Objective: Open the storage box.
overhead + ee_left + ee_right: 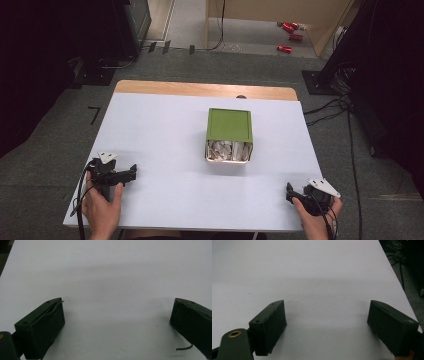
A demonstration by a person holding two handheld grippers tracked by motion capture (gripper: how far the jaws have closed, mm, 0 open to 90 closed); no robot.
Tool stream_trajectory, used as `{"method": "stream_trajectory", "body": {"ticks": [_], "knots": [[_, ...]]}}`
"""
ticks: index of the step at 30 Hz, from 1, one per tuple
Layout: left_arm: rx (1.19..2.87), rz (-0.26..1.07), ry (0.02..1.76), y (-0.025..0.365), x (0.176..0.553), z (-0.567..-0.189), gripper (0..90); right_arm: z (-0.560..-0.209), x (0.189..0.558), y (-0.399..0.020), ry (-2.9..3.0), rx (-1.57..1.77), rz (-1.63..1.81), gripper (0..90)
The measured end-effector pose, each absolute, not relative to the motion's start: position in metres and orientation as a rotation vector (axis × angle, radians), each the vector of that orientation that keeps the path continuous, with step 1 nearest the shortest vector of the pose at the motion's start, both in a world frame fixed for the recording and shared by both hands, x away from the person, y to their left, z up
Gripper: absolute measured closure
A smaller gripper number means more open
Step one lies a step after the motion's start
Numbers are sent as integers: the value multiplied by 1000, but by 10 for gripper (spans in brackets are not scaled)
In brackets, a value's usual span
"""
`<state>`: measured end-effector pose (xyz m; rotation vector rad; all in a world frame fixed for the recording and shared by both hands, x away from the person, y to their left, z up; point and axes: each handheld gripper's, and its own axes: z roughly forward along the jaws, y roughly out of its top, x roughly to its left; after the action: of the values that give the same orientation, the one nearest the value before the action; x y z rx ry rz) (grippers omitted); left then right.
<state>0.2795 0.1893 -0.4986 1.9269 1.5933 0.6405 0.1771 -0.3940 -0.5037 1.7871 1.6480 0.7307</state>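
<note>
Resting low on the worktop [165, 130] | left gripper [117, 315] jaws apart | right gripper [327, 317] jaws apart | green box [229, 134] ahead, between them

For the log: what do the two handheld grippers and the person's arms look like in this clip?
Both the left gripper and the right gripper are black, each with a grey three-cornered plate on top and a dark cable trailing off. Their jaws are blocky and black, with small screw holes. The forearms are bare; no sleeves show.
</note>
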Motion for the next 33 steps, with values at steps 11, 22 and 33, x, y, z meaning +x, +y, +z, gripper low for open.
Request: {"method": "stream_trajectory", "body": {"ticks": [11, 22, 33], "knots": [[1926, 640, 1593, 189, 280, -499, 0, -500, 178, -393, 1621, 1816, 735, 138], [1927, 640, 1593, 189, 280, -499, 0, -476, 180, -377, 1607, 1771, 820, 137], [1927, 641, 1593, 189, 280, -499, 0, -456, 181, -362, 1606, 1725, 859, 138]]}}
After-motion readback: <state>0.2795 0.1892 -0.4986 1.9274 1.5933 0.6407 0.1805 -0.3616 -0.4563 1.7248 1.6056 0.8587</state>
